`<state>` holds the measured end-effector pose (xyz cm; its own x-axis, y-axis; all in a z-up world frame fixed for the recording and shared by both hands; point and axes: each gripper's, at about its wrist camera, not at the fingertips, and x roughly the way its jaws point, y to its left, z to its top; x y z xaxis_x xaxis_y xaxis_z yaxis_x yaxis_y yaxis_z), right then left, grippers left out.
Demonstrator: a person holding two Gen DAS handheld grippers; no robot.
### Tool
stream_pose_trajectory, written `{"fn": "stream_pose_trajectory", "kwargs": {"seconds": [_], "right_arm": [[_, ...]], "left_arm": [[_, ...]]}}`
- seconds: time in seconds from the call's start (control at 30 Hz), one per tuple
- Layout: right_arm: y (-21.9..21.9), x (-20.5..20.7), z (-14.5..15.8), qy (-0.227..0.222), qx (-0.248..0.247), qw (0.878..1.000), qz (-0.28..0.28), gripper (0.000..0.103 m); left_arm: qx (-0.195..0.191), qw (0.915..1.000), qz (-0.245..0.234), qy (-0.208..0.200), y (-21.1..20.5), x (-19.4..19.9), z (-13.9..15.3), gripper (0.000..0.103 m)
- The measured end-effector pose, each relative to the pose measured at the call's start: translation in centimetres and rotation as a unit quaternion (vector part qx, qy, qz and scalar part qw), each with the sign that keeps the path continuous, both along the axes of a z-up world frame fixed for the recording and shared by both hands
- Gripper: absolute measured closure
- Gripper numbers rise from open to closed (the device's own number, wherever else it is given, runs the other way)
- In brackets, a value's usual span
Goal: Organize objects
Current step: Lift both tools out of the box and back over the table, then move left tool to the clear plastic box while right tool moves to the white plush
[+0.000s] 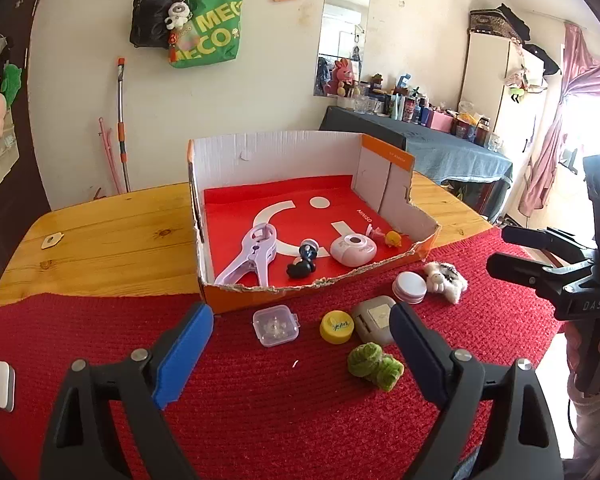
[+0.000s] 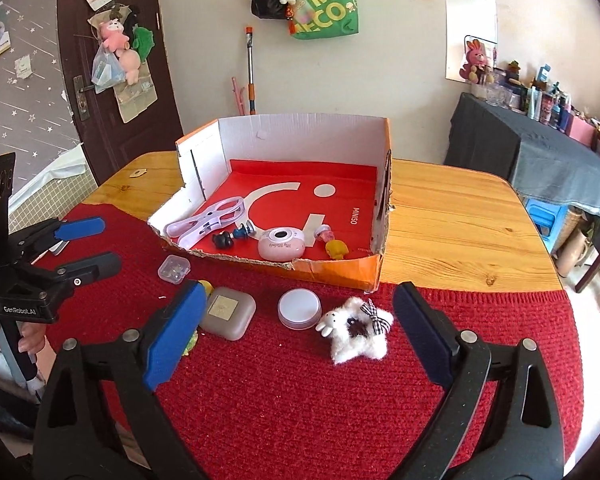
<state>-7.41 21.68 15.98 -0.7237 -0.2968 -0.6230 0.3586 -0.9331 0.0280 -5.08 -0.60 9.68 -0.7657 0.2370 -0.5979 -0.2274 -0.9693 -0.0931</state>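
1. The left gripper [image 1: 300,356] stands wide and empty; the green plush [image 1: 374,365] lies between its jaws.
2. The right gripper [image 2: 296,340] stands wide and empty; the white plush [image 2: 356,330] lies between them, short of the box [image 2: 332,272].

Home: hung bags [image 1: 186,20], cluttered dresser [image 1: 440,136]

Two hand-held black tongs with blue pads

The left tongs [image 1: 300,356] and right tongs [image 2: 296,340] share one build: black plastic arms with triangular cut-outs, silver round pivot screws, one bright blue pad and one dark navy pad. White lettering marks the bodies, "GenRobot.AI" on the left, "DAS" on the right. A thin dark cable hangs below the right one.
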Motion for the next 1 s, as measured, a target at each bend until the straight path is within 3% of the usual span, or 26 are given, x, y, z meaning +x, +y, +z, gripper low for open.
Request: {"fn": "stream_pose_trajectory", "kwargs": {"seconds": [0.07,0.43,1.0], "right_arm": [[0.2,0.2,-0.6,-0.003,0.001,1.000,-0.008,0.007],[1.3,-0.3,-4.8,-0.035,0.007,0.998,-0.049,0.007],[2.0,-2.2,-6.3,-0.062,0.019,0.996,-0.063,0.007]], "left_arm": [[0.000,1.0000,0.008,-0.003,0.0,0.2,-0.7,0.005],[0.003,0.9984,0.025,-0.051,-0.2,-0.3,-4.2,0.004],[0.008,0.9942,0.039,-0.100,-0.8,-3.5,-6.1,0.004]]}}
